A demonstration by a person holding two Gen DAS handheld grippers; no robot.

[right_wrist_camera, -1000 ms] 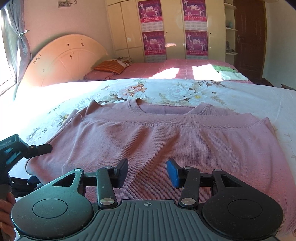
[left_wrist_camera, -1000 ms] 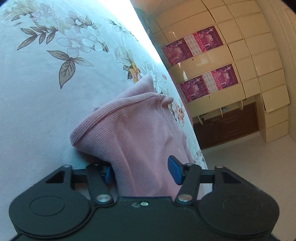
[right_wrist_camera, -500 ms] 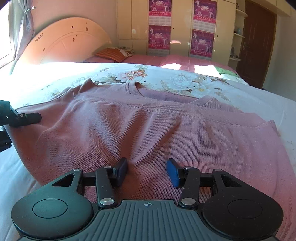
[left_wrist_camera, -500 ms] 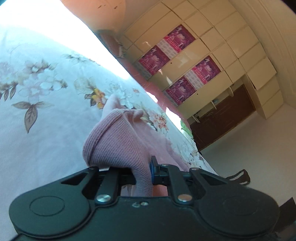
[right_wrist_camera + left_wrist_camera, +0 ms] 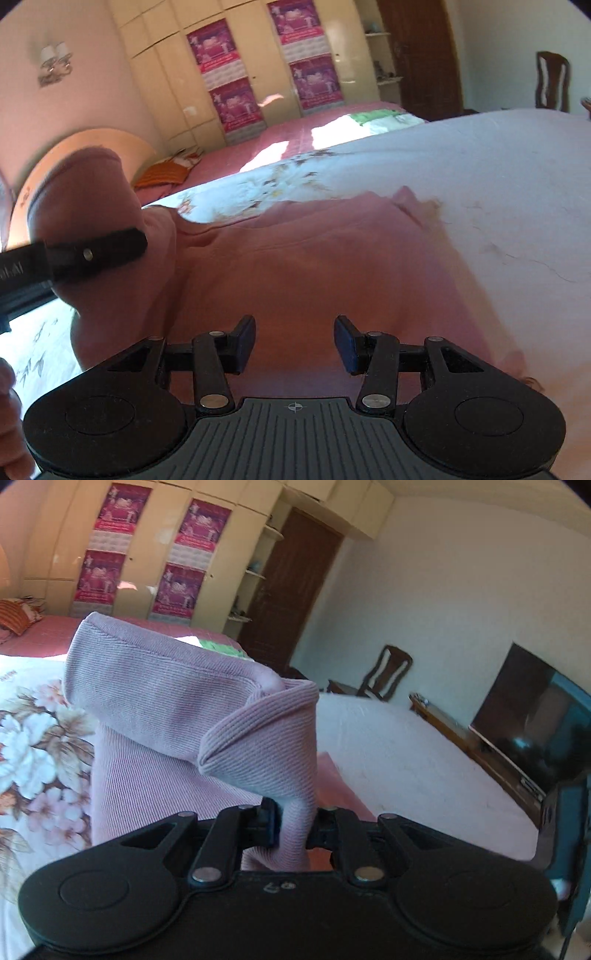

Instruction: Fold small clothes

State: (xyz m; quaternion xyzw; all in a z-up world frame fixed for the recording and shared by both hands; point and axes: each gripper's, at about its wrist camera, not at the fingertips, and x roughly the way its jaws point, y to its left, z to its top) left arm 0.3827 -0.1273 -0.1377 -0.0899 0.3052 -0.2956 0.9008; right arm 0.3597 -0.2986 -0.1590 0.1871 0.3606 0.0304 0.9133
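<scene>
Pink ribbed sweater (image 5: 166, 709) sleeve pinched in clenched left gripper (image 5: 291, 829), mid-fold, right gripper (image 5: 294, 341) parted and empty above it; next, probably laying sleeve across body.

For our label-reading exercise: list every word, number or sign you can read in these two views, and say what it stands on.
None can be read.
Magenta posters on the cream wardrobe doors: print too small.
Black left gripper, clamping the pink knitted sweater: pale lettering on its body cut off and blurred; small mark on its housing illegible.
</scene>
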